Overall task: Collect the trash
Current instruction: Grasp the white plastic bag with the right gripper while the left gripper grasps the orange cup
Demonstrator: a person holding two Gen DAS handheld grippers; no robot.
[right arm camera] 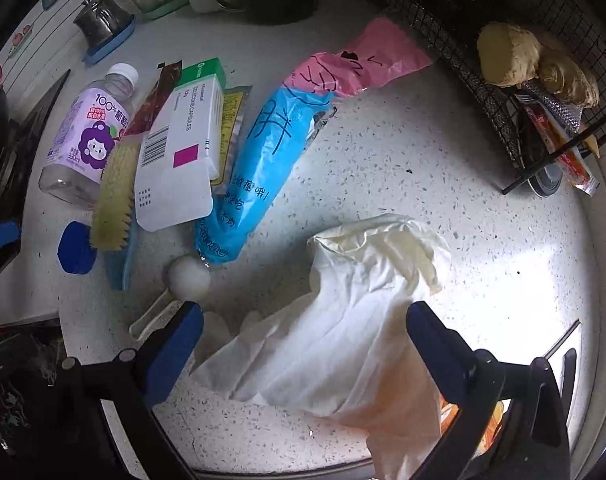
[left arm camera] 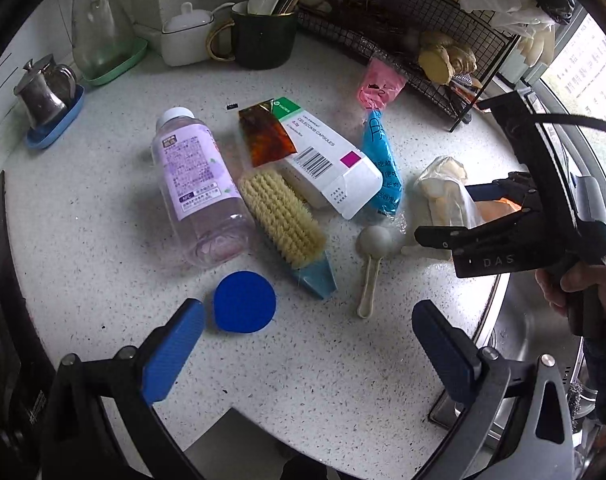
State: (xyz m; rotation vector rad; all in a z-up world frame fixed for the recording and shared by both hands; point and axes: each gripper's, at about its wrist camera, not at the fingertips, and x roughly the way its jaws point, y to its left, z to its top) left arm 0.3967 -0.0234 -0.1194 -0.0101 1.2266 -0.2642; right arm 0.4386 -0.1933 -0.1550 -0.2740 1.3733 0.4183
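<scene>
On the speckled counter point(left arm camera: 303, 360) lie a clear bottle with a purple label point(left arm camera: 199, 188), a white capsule box point(left arm camera: 327, 160), a brown sauce sachet point(left arm camera: 265, 136), a blue and pink wrapper point(left arm camera: 381, 168), a blue cap point(left arm camera: 245, 302) and a crumpled white glove point(left arm camera: 443, 192). My left gripper point(left arm camera: 309, 344) is open above the counter, just right of the cap. My right gripper point(right arm camera: 305, 340) is open with the white glove point(right arm camera: 343, 320) between its fingers; it also shows in the left wrist view point(left arm camera: 455, 232). The wrapper point(right arm camera: 255, 160) and box point(right arm camera: 179, 160) lie beyond it.
A scrub brush point(left arm camera: 283, 216) and a white scoop point(left arm camera: 373, 248) lie among the items. A wire rack point(left arm camera: 423, 52) with ginger point(right arm camera: 515, 60) stands at the back right. A dark mug point(left arm camera: 263, 36), a white jar point(left arm camera: 185, 36) and a steel pot point(left arm camera: 43, 92) stand at the back. A sink point(left arm camera: 531, 336) lies right.
</scene>
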